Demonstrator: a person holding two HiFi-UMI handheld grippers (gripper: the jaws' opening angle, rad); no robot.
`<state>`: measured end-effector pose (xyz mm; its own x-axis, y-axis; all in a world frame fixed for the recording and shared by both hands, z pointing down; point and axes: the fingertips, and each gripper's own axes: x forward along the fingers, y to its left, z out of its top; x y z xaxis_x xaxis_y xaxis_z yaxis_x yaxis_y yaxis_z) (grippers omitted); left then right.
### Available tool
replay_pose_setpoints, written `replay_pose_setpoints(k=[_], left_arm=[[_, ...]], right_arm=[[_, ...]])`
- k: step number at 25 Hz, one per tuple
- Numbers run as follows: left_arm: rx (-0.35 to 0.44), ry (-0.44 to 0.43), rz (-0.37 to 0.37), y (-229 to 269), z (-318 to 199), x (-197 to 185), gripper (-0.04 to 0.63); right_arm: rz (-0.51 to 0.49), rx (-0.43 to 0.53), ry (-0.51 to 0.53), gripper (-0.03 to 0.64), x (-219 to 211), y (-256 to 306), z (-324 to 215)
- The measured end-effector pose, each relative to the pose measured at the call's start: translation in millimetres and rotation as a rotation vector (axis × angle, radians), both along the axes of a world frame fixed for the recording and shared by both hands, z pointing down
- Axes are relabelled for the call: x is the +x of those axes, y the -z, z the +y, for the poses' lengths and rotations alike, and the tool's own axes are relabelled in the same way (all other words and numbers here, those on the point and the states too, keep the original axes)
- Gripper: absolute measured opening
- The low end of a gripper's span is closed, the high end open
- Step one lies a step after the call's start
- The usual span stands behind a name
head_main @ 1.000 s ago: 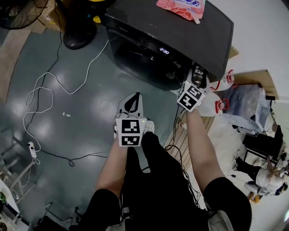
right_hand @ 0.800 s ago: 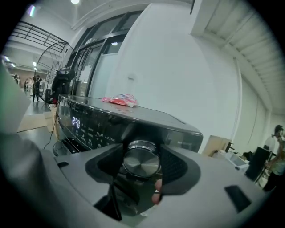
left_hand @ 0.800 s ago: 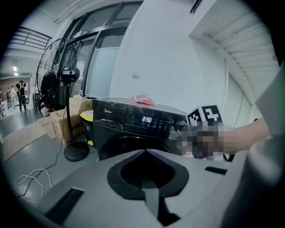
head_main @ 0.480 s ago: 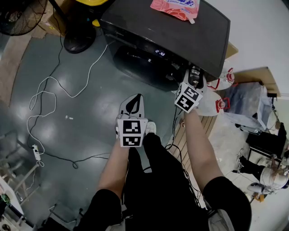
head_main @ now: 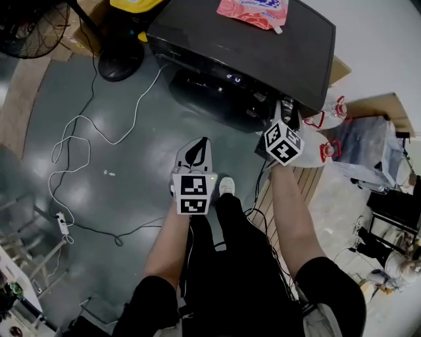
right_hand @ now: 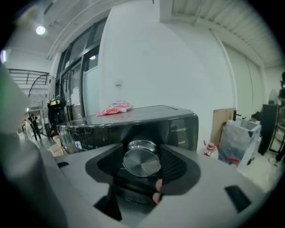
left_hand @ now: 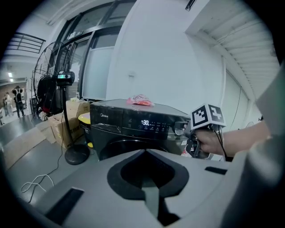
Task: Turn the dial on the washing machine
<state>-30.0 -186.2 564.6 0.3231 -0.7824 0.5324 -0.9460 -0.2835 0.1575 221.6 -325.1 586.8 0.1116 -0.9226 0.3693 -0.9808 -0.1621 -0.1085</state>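
Your right gripper [head_main: 287,113] is up against the front of the washing machine [head_main: 263,52], and its jaws are closed on the dial [right_hand: 141,160]. They stand wide, one dark pad pressed to each side of the knob's rim. The dial sits at the right-hand end of the control strip, to the right of the lit display [left_hand: 145,122] and just under the machine's top edge. It is a short round metal knob. Its axis runs straight out of the front panel toward your gripper, so its flat brushed face looks back at you along the jaws. I cannot make out any pointer mark on that face.

Your left gripper [head_main: 197,146] hangs in front of you, well apart from the machine and lower than the right one. Its jaws are brought together with nothing between them, and they point toward the machine's door. A pink pouch [head_main: 253,10] lies flat on the machine's lid.
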Motion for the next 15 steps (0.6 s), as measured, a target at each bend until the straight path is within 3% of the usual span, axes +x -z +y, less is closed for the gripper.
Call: replay_pose_setpoints(k=[5, 10, 15], left_arm=[[-0.008, -0.007, -0.010, 1, 2, 2, 0.011], [-0.002, -0.025, -0.025, 7, 1, 2, 0.011], [-0.002, -0.024, -0.036, 8, 1, -2, 0.011]], right_arm=[[-0.219, -0.035, -0.065, 0.279, 0, -16, 2], [-0.208, -0.041, -0.057, 0.279, 1, -16, 1], [-0.284, -0.051, -0.056, 0.279, 0, -18, 1]])
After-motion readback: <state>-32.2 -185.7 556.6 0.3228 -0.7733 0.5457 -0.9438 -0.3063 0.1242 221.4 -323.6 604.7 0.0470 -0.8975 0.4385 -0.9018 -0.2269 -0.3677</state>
